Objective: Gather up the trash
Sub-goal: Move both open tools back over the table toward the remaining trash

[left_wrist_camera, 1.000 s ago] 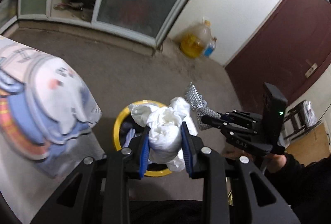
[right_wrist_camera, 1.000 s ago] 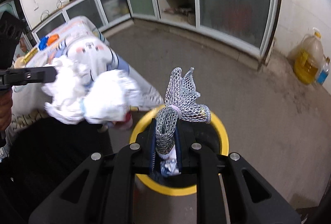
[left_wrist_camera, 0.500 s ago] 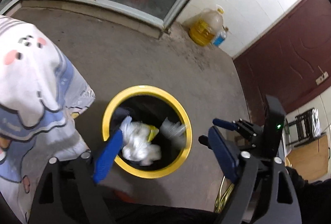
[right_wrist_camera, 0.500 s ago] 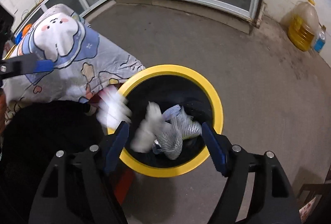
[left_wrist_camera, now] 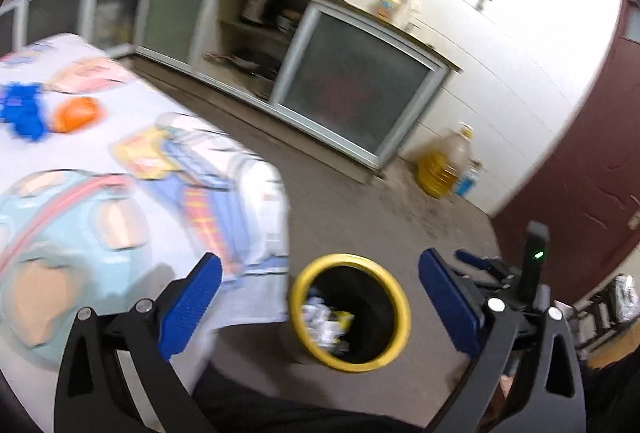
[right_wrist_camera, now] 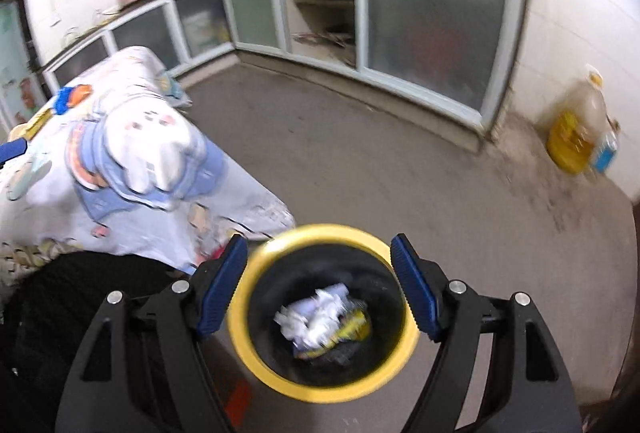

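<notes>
A black bin with a yellow rim (left_wrist_camera: 401,313) (right_wrist_camera: 240,333) stands on the floor beside the table. Crumpled white paper and other trash (left_wrist_camera: 324,321) (right_wrist_camera: 316,317) lie inside it. My left gripper (left_wrist_camera: 318,261) hangs above and back from the bin, its jaws opening wide with nothing between them. My right gripper (right_wrist_camera: 319,241) is open right over the bin, its blue pads framing the rim without touching it. In the left wrist view the right gripper (left_wrist_camera: 472,259) shows to the right of the bin. On the table lie a blue thing (left_wrist_camera: 22,109) and an orange thing (left_wrist_camera: 76,115).
A table under a cartoon-print cloth (left_wrist_camera: 120,173) (right_wrist_camera: 132,153) stands left of the bin. Low cabinets with frosted glass doors (left_wrist_camera: 352,93) line the far wall. A yellow oil jug (left_wrist_camera: 444,165) (right_wrist_camera: 576,129) stands by a dark red door (left_wrist_camera: 580,173). A person's dark clothing (right_wrist_camera: 60,313) fills the lower left.
Both grippers let go: the white paper wad and the mesh wrapper fell into the bin. The left gripper then swung up and away, bringing the tabletop into view.
</notes>
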`<state>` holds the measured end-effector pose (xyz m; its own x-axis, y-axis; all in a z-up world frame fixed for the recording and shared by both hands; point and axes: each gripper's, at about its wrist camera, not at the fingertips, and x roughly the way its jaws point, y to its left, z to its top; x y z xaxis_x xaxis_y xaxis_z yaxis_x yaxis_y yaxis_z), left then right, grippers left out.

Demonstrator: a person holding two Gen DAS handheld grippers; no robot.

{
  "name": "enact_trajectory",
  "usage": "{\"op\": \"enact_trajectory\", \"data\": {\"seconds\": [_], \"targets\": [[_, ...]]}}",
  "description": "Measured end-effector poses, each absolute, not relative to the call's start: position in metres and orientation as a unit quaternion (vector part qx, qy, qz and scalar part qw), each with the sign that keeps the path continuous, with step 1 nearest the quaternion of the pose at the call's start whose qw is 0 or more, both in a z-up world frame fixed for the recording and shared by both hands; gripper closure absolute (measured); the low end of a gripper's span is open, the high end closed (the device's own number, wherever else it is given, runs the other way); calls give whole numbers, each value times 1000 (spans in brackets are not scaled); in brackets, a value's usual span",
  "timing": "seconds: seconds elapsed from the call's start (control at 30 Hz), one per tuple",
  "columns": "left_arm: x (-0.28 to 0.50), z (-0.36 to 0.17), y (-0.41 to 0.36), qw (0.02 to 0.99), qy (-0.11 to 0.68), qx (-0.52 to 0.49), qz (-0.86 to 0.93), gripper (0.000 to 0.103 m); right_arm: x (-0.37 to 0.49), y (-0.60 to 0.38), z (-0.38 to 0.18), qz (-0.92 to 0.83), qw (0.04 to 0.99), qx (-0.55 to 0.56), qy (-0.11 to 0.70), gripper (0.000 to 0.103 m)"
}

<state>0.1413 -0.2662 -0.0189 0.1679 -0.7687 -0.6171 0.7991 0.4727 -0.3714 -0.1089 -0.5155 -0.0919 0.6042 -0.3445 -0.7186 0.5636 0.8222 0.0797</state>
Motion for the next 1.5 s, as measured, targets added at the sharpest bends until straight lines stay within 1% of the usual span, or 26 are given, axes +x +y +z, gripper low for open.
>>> {"op": "enact_trajectory", "data": {"seconds": [0.27,0.43,0.67,0.8,0.97,1.27,1.5], "targets": [[179,-3,-120,851,365,-12,-378,8,-14,-442,-46,-126,930,73,338,33],[200,11,-48,898,341,10,-278,8,58,-384,-21,-31,944,29,326,33],[234,27,20,926,331,-8,-179,8,137,-332,-4,12,946,-12,323,33],[255,29,33,936,325,0,-135,8,167,-320,-1,14,947,-23,321,33],[283,24,36,935,337,10,-112,8,192,-316,2,10,947,-32,319,32],[329,10,29,926,365,12,-93,8,228,-326,-3,-1,946,-29,324,32],[353,4,21,923,373,24,-87,8,263,-333,-9,2,944,-14,330,32]]}}
